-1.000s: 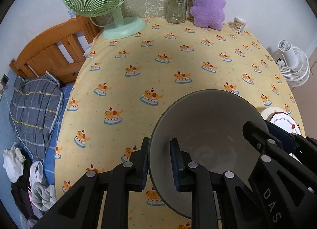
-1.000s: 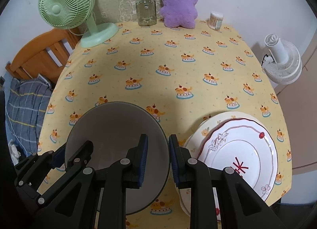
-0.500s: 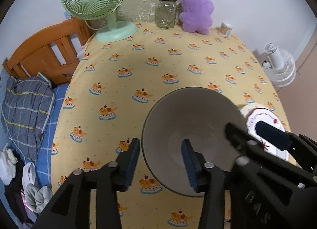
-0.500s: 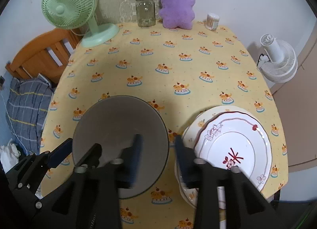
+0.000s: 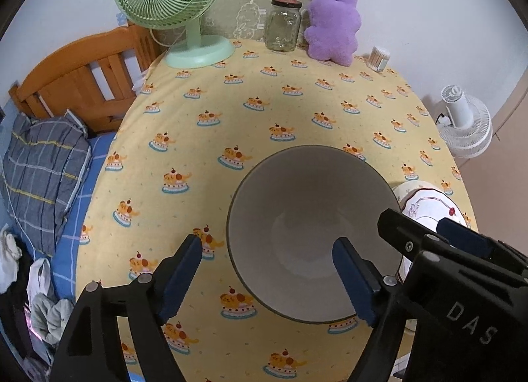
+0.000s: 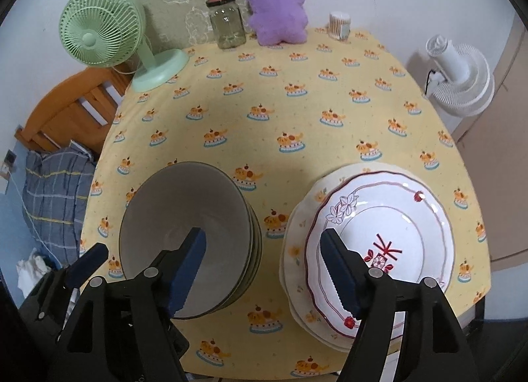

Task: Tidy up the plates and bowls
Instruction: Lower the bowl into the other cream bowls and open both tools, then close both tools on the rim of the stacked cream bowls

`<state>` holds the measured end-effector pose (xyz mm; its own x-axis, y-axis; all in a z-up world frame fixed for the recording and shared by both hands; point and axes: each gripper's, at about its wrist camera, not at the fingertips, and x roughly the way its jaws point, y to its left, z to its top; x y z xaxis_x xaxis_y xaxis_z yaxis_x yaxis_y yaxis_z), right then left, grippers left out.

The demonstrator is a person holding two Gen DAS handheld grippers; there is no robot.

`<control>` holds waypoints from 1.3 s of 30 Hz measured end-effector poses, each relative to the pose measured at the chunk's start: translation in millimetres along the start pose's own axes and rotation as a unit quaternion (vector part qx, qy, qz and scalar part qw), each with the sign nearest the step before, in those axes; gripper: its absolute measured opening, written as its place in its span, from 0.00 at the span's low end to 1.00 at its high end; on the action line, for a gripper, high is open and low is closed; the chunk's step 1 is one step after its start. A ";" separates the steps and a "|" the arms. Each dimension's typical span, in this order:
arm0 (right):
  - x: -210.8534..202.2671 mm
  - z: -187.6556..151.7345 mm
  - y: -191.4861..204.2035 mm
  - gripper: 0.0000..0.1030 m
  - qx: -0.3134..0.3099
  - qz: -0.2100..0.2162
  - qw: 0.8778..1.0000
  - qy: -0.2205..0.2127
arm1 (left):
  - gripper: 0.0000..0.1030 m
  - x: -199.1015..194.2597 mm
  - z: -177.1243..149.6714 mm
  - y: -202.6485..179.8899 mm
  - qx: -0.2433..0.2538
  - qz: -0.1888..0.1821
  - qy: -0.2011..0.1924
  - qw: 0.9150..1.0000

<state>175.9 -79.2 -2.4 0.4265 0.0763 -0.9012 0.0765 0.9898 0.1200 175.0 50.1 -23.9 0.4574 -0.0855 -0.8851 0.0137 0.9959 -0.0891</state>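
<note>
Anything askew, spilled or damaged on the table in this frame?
Nothing stands out. The bowls sit nested in one stack, the plates stacked beside them, apart. No chips or spills show. Both claws hang open, clear of the dishes.

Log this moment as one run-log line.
left gripper: open, just released | right gripper: open, just released | bowls: stacked on table | plates: stacked beside them

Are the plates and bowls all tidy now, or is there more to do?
Looks nearly done. The bowls sit nested in one stack, and the plates are piled beside them. Both tools, left and right, have just been opening and hold nothing. No loose dishes show on the table, so perhaps nothing is left.
</note>
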 end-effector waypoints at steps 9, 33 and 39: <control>38.4 8.3 -13.7 0.73 0.014 0.064 0.997 0.046 | 0.81 20.8 0.7 -2.5 -0.027 0.040 0.021 0.999; 83.3 16.7 -3.3 0.29 -0.014 0.111 0.989 0.099 | 0.80 47.0 7.0 7.5 -0.026 0.044 0.059 0.997; 82.0 15.1 -1.4 0.30 0.004 0.091 0.992 0.091 | 0.80 56.6 9.2 16.6 -0.013 -0.011 0.063 0.998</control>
<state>224.4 -76.2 -70.2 0.2648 0.2751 -0.9242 0.0196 0.9567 0.2904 209.3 62.1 -71.3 0.3412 -0.1121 -0.9333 -0.0015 0.9928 -0.1198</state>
